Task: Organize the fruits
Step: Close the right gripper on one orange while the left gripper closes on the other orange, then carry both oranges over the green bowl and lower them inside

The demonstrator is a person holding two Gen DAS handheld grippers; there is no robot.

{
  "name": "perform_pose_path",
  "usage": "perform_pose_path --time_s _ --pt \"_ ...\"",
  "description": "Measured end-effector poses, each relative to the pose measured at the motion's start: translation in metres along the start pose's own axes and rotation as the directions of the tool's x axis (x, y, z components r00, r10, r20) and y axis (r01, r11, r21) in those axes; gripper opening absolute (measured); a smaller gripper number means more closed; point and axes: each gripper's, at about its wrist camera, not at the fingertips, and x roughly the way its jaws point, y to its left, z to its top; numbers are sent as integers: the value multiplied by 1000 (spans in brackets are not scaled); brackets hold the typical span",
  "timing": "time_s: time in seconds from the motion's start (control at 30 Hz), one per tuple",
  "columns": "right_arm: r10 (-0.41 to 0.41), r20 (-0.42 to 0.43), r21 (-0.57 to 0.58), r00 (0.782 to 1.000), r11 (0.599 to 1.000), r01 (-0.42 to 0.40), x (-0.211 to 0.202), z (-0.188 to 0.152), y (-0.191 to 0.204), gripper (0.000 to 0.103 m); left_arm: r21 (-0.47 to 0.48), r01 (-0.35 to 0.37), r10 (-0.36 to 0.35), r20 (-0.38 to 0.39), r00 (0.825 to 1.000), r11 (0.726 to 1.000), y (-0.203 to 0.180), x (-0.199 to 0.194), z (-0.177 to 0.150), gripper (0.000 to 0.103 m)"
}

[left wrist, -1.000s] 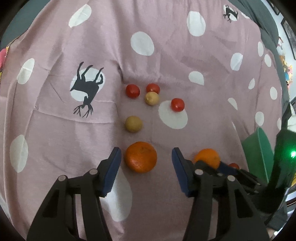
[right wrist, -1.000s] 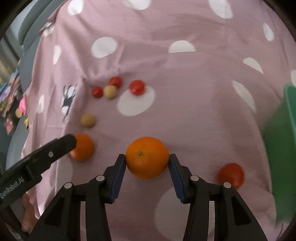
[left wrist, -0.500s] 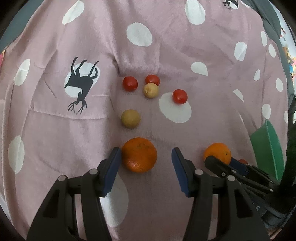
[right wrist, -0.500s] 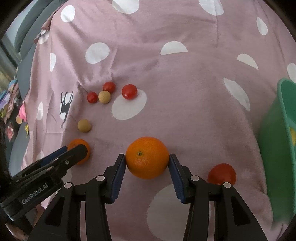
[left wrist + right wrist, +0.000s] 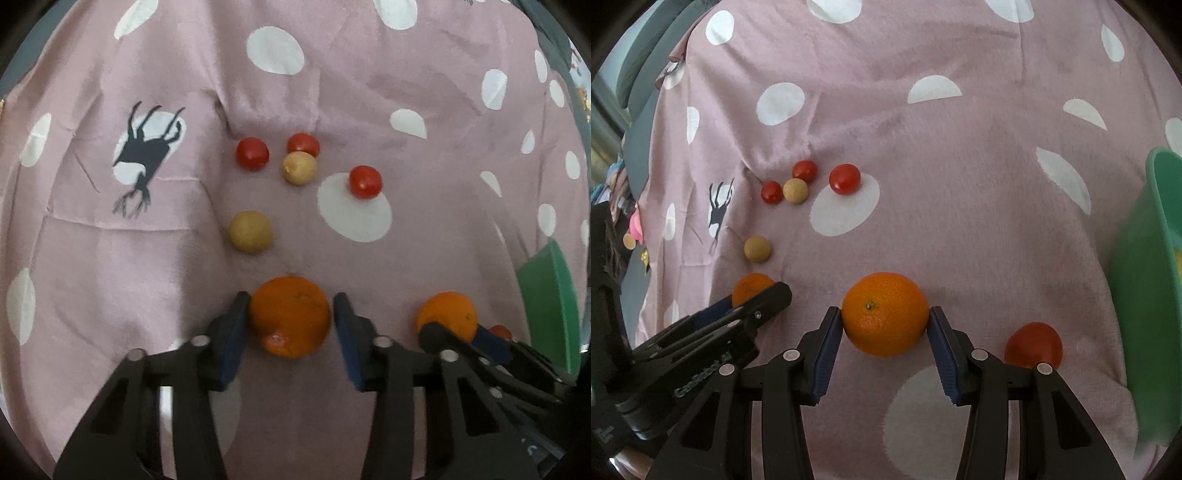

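My left gripper (image 5: 290,317) is shut on an orange (image 5: 289,316), blue pads touching both its sides, low over the pink dotted cloth. My right gripper (image 5: 885,319) is shut on a second orange (image 5: 885,319), which also shows in the left wrist view (image 5: 448,315). The left orange shows partly behind the left gripper's finger in the right wrist view (image 5: 751,288). Beyond lie three small red tomatoes (image 5: 252,153) and two tan round fruits (image 5: 250,232). A larger red tomato (image 5: 1033,345) lies right of my right gripper.
A green bowl (image 5: 1145,280) stands at the right edge, with something yellow inside; it also shows in the left wrist view (image 5: 546,295). The cloth (image 5: 406,110) has white dots and a black deer print (image 5: 146,147). Grey bedding and colourful items lie past the cloth's left edge.
My left gripper moved forward and closed its jaws onto the orange that lay between its open fingers. My right gripper kept its orange and rose slightly, the bowl coming further into view.
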Motion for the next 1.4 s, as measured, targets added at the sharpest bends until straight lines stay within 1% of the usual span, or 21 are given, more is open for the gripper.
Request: perform_pose_path --time_s 0.27,0.37,0.47,0.57,0.77,0.9,1.1,1.27,1.4 --pt "2 14 -2 1000 1000 -2 -2 -1 0 49 -31 46 -46 -8 999 998 7 -10 1 41" --pt "5 21 6 1000 1000 -5 -5 0 0 49 -21 65 -65 2 998 998 8 -20 -4 41" --pt "1 26 11 1000 1000 -1 -7 0 -2 49 -6 63 -63 17 998 998 6 -27 -8 41" --pt "3 32 14 999 1000 -4 -11 0 -2 49 10 65 -65 15 998 998 4 -32 -13 41" --pt "1 66 14 998 1000 -1 -23 1 -1 49 34 91 -93 53 994 995 -3 -50 -16 41" --pt "-3 100 10 995 1000 2 -35 2 0 49 51 105 -109 78 991 993 -7 -63 -18 41" --pt "29 168 16 985 999 -33 -63 4 -3 49 85 117 -126 118 985 989 -17 -81 -20 41" --pt "-18 233 17 972 1000 15 -84 5 -5 49 103 146 -159 141 977 984 -27 -94 -21 41" --pt "-22 270 22 963 1000 17 -96 5 -8 49 115 149 -165 147 975 982 -37 -98 -20 41"
